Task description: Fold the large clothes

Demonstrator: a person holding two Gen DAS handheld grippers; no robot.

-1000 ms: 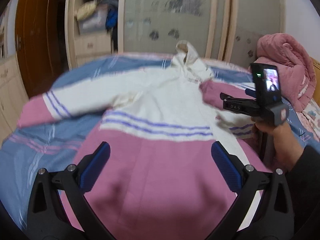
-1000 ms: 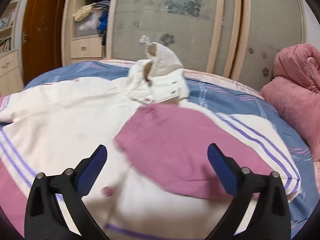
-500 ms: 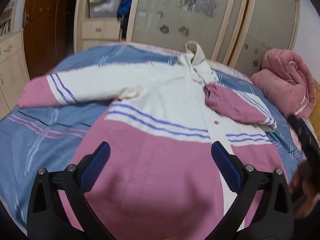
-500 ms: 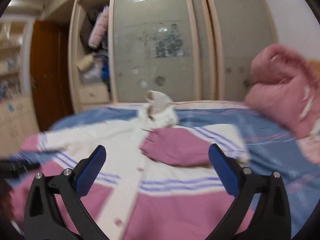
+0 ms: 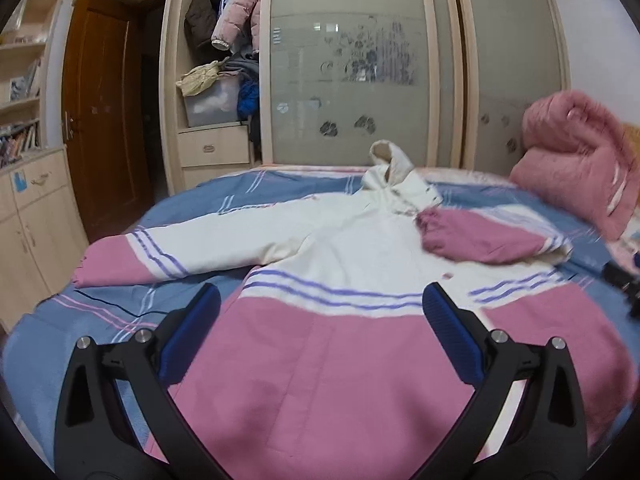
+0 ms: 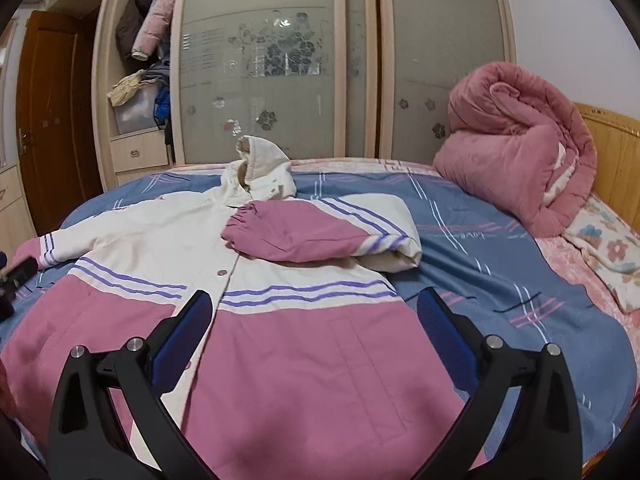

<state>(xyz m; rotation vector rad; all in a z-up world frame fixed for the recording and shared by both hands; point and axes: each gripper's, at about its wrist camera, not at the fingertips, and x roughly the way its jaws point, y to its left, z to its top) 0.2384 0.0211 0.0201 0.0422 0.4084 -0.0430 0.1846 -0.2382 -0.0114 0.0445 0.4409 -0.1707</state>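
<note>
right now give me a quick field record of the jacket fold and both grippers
garment: pink and white hooded jacket, flat on the bed
right sleeve: folded across the chest
left sleeve: spread out, not yet folded
left gripper: open, above the hem, holding nothing
right gripper: open, above the hem, holding nothing
nearby: rolled pink quilt

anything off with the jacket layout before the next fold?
Only an asymmetry. The jacket lies flat on the bed, but its right sleeve is folded across the chest while the left sleeve is stretched out sideways. The hood stands up instead of lying flat. No damage visible.
</note>
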